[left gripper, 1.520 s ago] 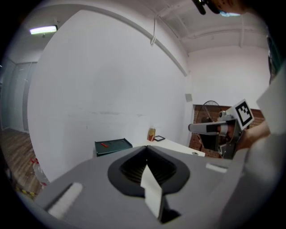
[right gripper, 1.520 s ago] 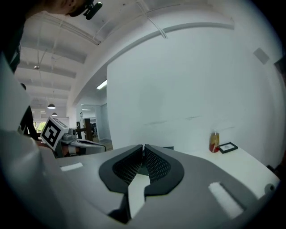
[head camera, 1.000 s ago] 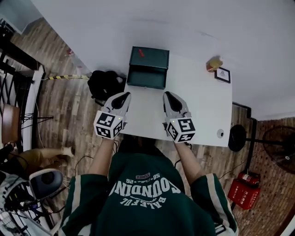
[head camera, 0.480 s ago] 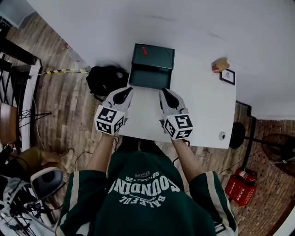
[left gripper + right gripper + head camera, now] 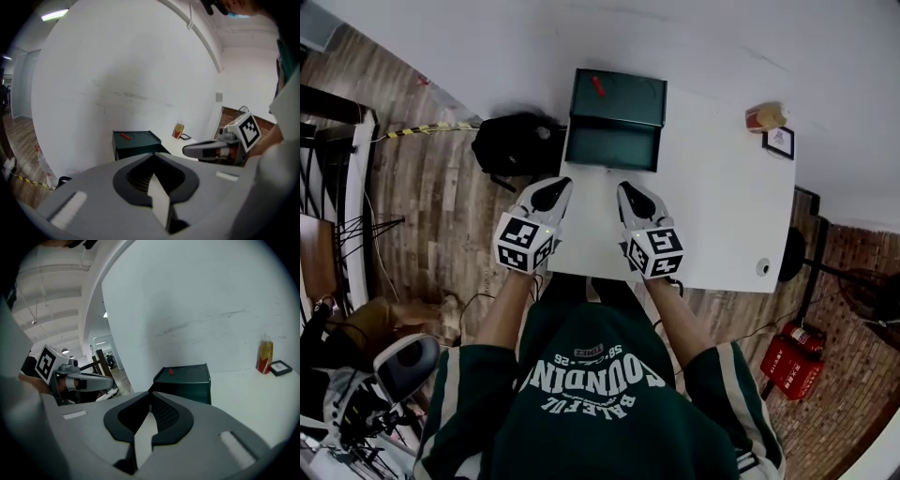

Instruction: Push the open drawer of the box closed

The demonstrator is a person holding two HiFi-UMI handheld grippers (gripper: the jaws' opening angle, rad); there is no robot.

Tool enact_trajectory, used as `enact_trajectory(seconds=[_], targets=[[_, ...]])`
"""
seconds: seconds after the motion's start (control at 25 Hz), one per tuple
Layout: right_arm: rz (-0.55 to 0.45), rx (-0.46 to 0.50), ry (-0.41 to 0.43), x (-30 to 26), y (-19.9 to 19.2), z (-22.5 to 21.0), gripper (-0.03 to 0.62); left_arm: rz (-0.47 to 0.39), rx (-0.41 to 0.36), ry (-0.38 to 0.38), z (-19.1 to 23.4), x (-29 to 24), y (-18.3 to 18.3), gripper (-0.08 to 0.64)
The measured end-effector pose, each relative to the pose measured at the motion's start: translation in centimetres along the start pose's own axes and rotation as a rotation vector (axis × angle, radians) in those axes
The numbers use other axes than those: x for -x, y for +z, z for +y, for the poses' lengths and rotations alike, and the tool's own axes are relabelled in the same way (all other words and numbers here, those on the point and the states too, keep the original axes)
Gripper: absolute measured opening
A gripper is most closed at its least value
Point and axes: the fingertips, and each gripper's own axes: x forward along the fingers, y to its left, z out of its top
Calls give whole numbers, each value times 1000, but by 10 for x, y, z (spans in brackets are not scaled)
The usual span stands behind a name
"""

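Observation:
A dark green box [image 5: 617,98] stands at the far edge of the white table [image 5: 722,216], a small red piece [image 5: 597,85] lying on its lid. Its drawer [image 5: 612,148] is pulled out toward me. My left gripper [image 5: 551,190] and right gripper [image 5: 630,192] hover side by side just short of the drawer front, both shut and holding nothing. In the left gripper view the box [image 5: 133,143] lies ahead past the shut left gripper [image 5: 152,161]. From the right gripper view the box [image 5: 185,380] sits ahead of the shut right gripper [image 5: 151,399].
A bottle [image 5: 766,117] and a small framed picture [image 5: 779,142] stand at the table's far right; a small round object [image 5: 762,267] lies near its right front edge. A black bag [image 5: 516,145] sits on the floor left of the box. Red canisters [image 5: 792,364] stand at the lower right.
Both grippers have drawn slightly closer together and nearer the drawer front, still shut. The head view has shifted, so the box sits higher in the frame.

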Motion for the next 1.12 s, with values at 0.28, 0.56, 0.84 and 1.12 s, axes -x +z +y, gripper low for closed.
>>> enact_trajectory(seconds=[0.28, 0.56, 0.84, 1.12], targets=[[141, -51, -32, -29, -45, -10, 75, 24, 17, -6, 15, -4, -8, 52], [246, -86, -75, -59, -80, -24, 107, 43, 29, 1, 31, -5, -15, 52], [320, -132, -148, -83, -105, -47, 107, 62, 54, 5, 43, -8, -24, 52], [339, -195, -232, -97, -116, -60, 106, 72, 66, 5, 58, -5, -30, 52]])
